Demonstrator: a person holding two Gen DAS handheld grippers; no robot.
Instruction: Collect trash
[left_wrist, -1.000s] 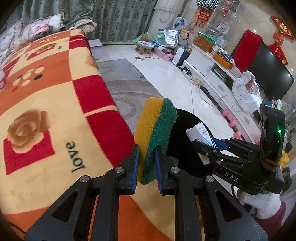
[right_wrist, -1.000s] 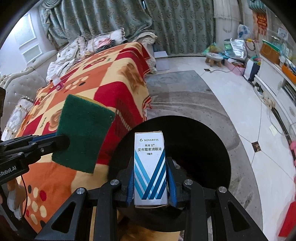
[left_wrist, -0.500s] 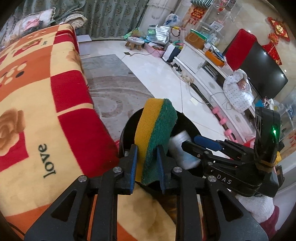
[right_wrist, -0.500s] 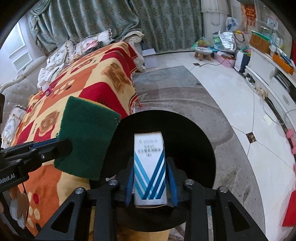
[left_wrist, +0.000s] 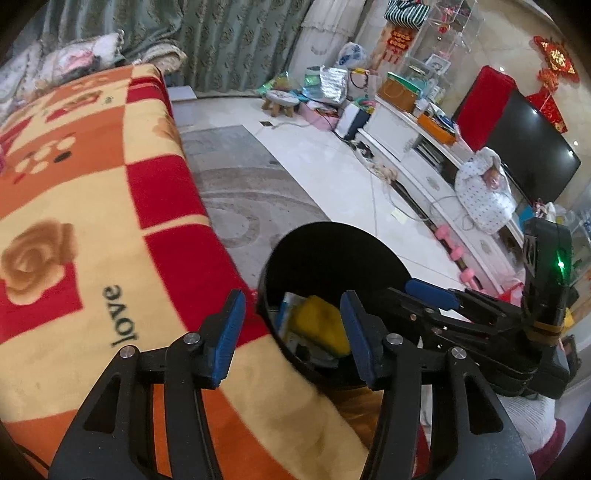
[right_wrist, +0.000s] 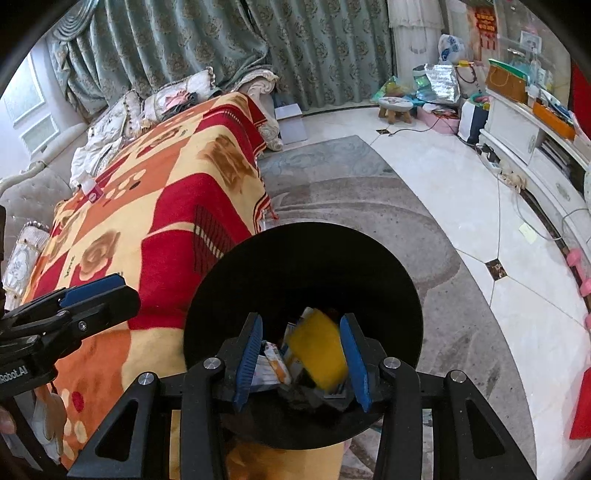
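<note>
A black round bin (left_wrist: 332, 251) (right_wrist: 303, 258) stands on the floor beside the blanket-covered sofa. The yellow sponge (left_wrist: 325, 325) (right_wrist: 319, 350), blurred, lies down inside the bin among paper packets and a blue-and-white box (left_wrist: 286, 314). My left gripper (left_wrist: 293, 336) hangs over the bin's near rim, its jaws opening, with nothing pressed between the blue pads. Over the bin mouth, the jaws of my right gripper (right_wrist: 303, 354) are opening too and grip nothing. The right gripper (left_wrist: 436, 295) shows in the left wrist view, the left gripper (right_wrist: 92, 295) in the right wrist view.
The sofa wears a red, orange and yellow blanket (left_wrist: 74, 221) (right_wrist: 159, 206). A grey rug (right_wrist: 351, 192) and white tiled floor lie beyond the bin. A white TV cabinet (left_wrist: 424, 158), a small stool (left_wrist: 281, 99) and pink dumbbells (left_wrist: 456, 254) stand at the right.
Both grippers have opened over the bin. The sponge has left my left gripper and the blue-and-white box my right gripper; both now lie inside the bin.
</note>
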